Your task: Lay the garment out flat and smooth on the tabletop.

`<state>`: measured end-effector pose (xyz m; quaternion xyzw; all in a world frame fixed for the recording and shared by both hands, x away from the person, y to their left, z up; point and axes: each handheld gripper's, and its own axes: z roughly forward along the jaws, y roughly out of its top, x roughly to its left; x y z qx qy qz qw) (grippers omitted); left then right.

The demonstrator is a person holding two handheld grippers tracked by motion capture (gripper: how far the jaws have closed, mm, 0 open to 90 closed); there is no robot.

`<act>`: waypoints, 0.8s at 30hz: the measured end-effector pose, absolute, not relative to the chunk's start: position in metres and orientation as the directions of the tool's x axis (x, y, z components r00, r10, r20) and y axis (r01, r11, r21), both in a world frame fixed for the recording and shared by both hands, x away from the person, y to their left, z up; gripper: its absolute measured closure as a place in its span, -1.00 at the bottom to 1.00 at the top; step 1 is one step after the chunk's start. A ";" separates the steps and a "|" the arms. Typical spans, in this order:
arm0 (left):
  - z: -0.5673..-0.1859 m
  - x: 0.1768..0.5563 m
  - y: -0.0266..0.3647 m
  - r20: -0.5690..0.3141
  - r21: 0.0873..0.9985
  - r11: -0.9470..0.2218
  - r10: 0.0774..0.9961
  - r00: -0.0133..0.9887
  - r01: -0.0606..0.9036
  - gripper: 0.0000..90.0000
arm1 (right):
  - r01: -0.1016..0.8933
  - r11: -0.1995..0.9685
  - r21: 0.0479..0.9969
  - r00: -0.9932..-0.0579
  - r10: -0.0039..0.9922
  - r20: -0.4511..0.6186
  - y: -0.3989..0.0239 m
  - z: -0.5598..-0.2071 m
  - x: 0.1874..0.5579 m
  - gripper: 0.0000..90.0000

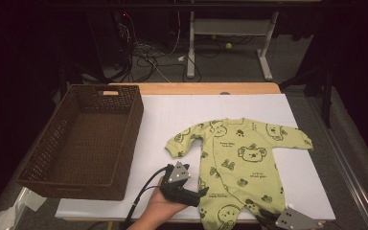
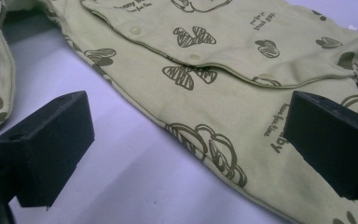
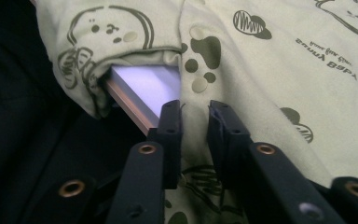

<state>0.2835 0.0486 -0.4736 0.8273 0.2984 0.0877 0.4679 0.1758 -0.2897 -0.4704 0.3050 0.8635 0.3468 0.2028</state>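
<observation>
A light green baby romper (image 1: 242, 158) with dark bear prints lies spread flat, front up, on a white board (image 1: 172, 115). My left gripper (image 1: 197, 184) rests just left of the romper's lower body, held by a hand. In the left gripper view its jaws stand wide open (image 2: 186, 135) over the romper's side edge (image 2: 214, 93) and touch nothing. My right gripper (image 1: 263, 216) is at the board's near edge by the romper's right leg. In the right gripper view its narrow jaws (image 3: 196, 116) pinch a fold of the romper's leg fabric (image 3: 270, 70).
A dark brown wicker basket (image 1: 124, 139) stands empty at the left of the board. The board's near edge (image 3: 135, 100) shows under the leg cuff. Beyond the table lie cables and white desk legs on the floor.
</observation>
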 end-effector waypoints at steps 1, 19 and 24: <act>-0.474 0.284 0.049 -0.135 0.826 -0.384 0.575 0.807 0.412 -0.99 | 0.387 0.573 0.723 -0.732 0.668 -0.137 -0.290 -0.470 0.176 0.80; -0.474 0.284 0.048 -0.135 0.826 -0.384 0.574 0.807 0.412 -0.99 | 0.330 0.579 0.746 -0.801 0.589 -0.103 -0.273 -0.461 0.159 0.77; -0.473 0.284 0.048 -0.136 0.825 -0.385 0.574 0.808 0.413 -0.99 | 0.335 0.513 0.790 -0.759 0.644 -0.096 -0.280 -0.456 0.164 0.47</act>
